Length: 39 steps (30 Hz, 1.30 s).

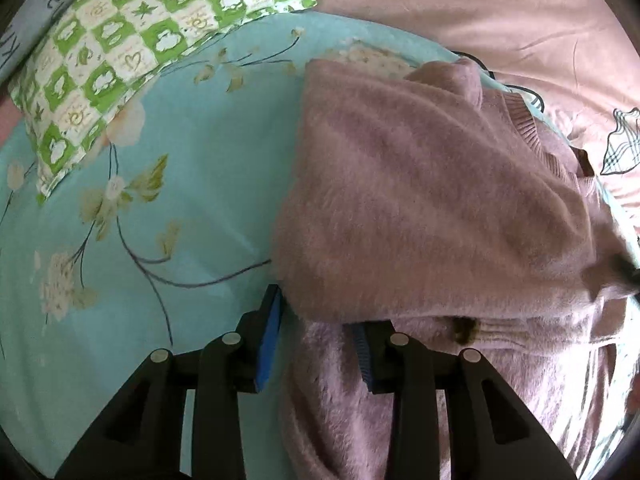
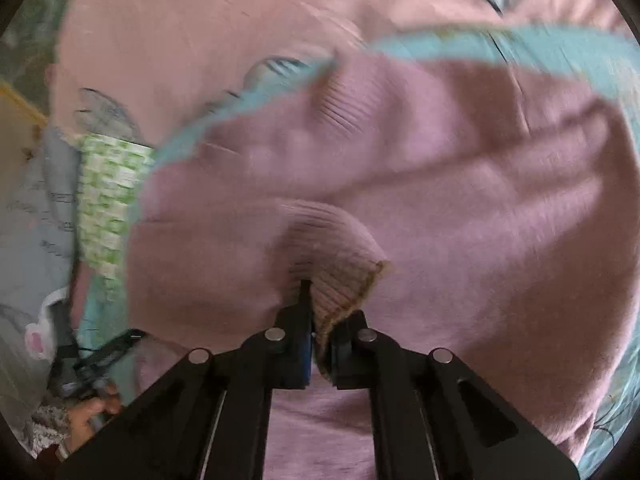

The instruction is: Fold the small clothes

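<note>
The pink fuzzy sweater (image 1: pixel 420 200) lies on the turquoise flowered sheet (image 1: pixel 160 184) of a bed, partly folded over on itself, with a ribbed edge showing along its far side. A green-and-white checked pillow (image 1: pixel 120 60) rests on the sheet beyond the sweater and well apart from it; a pale pink quilt (image 1: pixel 500 12) spreads past the sweater's far side.

The left tool (image 1: pixel 316 344) stands at the sweater's near edge with its fingers apart. The blue-padded finger (image 1: pixel 270 344) sits just outside the sweater's edge over bare sheet, while the other finger is partly under a fuzzy fold. Sweater fabric lies between the two, but the pads do not press on it.

The right tool (image 2: pixel 316 344) is clamped together on the sweater's ribbed cuff (image 2: pixel 336 256), which bunches up between its fingers. The rest of the sweater spreads wide beyond this tool; that view is blurred.
</note>
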Motion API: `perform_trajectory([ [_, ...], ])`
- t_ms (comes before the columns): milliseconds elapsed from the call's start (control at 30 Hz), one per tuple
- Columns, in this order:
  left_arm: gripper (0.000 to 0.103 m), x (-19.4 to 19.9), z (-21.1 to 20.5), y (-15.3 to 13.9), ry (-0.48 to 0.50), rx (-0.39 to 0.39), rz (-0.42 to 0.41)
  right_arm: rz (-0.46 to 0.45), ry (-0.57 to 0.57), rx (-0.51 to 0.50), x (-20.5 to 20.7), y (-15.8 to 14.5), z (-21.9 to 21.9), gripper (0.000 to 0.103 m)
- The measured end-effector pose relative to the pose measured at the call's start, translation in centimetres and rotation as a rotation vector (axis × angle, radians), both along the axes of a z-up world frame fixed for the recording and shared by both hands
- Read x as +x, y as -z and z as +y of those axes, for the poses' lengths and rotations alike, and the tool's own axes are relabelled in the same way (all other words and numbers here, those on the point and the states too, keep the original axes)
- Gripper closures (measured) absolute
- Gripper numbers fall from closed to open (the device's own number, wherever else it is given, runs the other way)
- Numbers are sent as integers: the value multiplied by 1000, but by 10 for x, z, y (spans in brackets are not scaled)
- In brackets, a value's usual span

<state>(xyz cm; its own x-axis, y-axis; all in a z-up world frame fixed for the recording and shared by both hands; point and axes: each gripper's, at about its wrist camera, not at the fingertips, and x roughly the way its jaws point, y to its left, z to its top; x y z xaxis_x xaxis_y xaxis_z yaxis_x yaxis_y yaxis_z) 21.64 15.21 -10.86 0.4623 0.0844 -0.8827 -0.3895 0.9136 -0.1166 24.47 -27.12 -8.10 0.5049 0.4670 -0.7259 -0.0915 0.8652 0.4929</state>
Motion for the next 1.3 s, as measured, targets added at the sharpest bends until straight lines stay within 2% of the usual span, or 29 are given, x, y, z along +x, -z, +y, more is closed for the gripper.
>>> perform_trajectory([
  [100,66,10,1,-1,-15,-5,-1,-149,6,107,-25,-52,-11,96],
  [167,66,7,4,-3,-38,-15,-5,-239,69,153,-47,-83,-35,96],
  [200,63,7,6,-2,-43,-29,-9,-261,121,146,-58,-88,-51,96],
  [233,61,7,7,-1,-45,-41,-9,-250,173,110,-64,-83,-69,96],
  [333,58,8,1,-1,-33,-16,1,-95,256,55,-66,-40,-103,96],
  [400,58,7,-2,-1,-34,3,4,-25,269,47,-71,-12,-114,96],
  [500,58,9,-1,0,-77,-3,-1,-3,255,35,-77,4,-107,96],
  [600,56,3,2,-1,-101,-18,-10,-15,254,24,-76,8,-100,96],
  [733,55,1,0,4,-70,-5,2,18,269,0,-69,17,-109,96],
  [867,52,3,2,5,-49,-33,15,43,238,-49,-63,27,-101,96],
  [967,55,3,3,0,23,-110,25,72,229,-51,-57,28,-97,90],
  [1100,51,-4,10,-24,153,-293,-53,61,248,-103,-63,13,-99,69],
  [1133,48,-2,11,-30,173,-310,-68,43,265,-124,-68,7,-101,68],
  [1200,31,10,18,-40,189,-317,-96,23,288,-155,-75,-2,-103,65],
  [1300,30,54,37,-42,175,-348,-111,-22,286,-169,-79,-14,-97,64],
])
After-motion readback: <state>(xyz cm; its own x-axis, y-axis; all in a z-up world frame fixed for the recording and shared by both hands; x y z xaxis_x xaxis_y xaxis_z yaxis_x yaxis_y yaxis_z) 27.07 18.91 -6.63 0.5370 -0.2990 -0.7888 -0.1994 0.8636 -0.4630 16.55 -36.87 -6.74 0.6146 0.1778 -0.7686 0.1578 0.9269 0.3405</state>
